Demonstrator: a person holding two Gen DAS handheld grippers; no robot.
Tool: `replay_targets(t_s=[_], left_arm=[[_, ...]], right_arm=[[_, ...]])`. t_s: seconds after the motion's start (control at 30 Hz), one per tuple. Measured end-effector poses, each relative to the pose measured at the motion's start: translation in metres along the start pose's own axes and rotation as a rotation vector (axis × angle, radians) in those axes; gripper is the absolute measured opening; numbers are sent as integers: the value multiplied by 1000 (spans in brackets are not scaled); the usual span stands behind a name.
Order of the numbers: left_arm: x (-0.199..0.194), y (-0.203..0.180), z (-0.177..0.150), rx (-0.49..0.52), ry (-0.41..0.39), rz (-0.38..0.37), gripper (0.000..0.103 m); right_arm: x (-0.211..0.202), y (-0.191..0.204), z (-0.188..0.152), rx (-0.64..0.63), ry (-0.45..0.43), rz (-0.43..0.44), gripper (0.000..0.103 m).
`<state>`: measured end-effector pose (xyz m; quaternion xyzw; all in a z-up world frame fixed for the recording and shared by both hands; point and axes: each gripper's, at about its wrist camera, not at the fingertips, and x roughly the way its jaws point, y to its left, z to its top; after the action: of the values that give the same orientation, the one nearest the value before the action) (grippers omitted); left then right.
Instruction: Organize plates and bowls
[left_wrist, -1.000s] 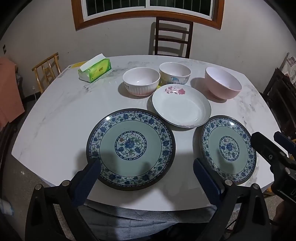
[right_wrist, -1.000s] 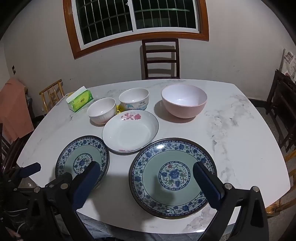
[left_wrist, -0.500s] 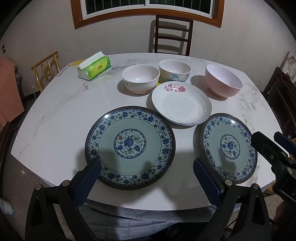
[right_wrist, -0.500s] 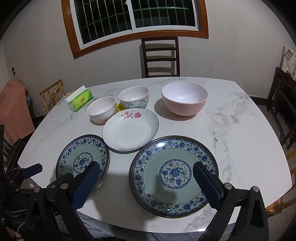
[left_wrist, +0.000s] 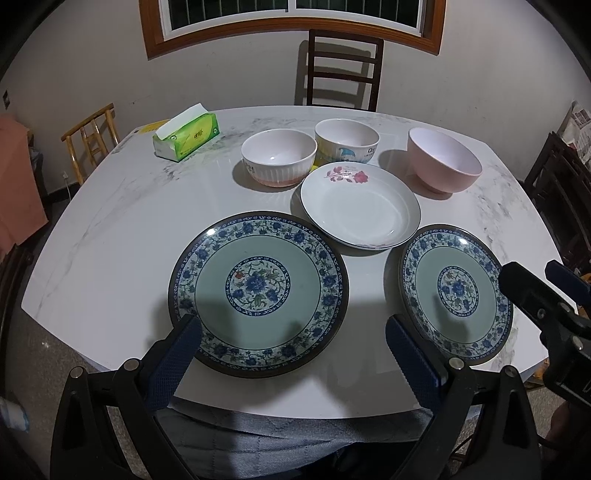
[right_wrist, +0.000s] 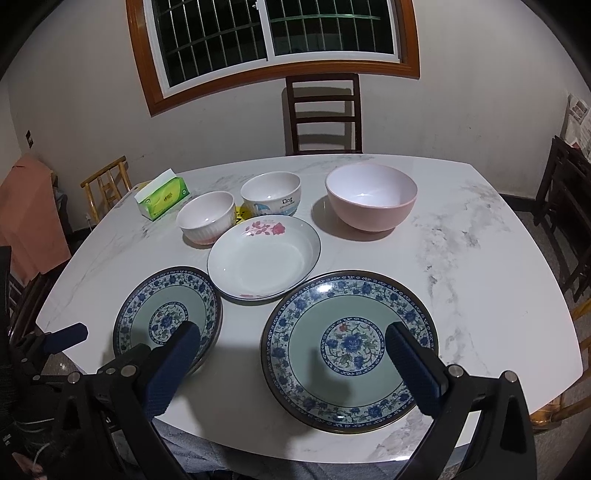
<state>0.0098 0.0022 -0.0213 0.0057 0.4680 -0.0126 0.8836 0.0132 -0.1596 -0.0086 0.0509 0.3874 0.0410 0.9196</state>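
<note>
Two blue-flowered plates lie near the front edge of the marble table: the left plate and the right plate. Behind them lies a white rose plate. Farther back stand a ribbed white bowl, a cartoon-print bowl and a pink bowl. My left gripper hovers open over the left plate's near rim. My right gripper hangs open above the right plate's near-left side. Both hold nothing.
A green tissue box sits at the table's back left. A dark wooden chair stands behind the table, a bamboo chair at the left, dark furniture at the right. A person's grey-clad lap is below the front edge.
Both grippers have only drifted slightly above the front edge. Nothing on the table has moved, and both stay open.
</note>
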Motion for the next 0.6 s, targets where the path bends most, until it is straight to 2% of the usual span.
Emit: replay_targets(t_s=[0.6], left_arm=[[0, -3, 0, 4, 2, -2, 98]], right_arm=[[0, -1, 2, -6, 3, 2, 103]])
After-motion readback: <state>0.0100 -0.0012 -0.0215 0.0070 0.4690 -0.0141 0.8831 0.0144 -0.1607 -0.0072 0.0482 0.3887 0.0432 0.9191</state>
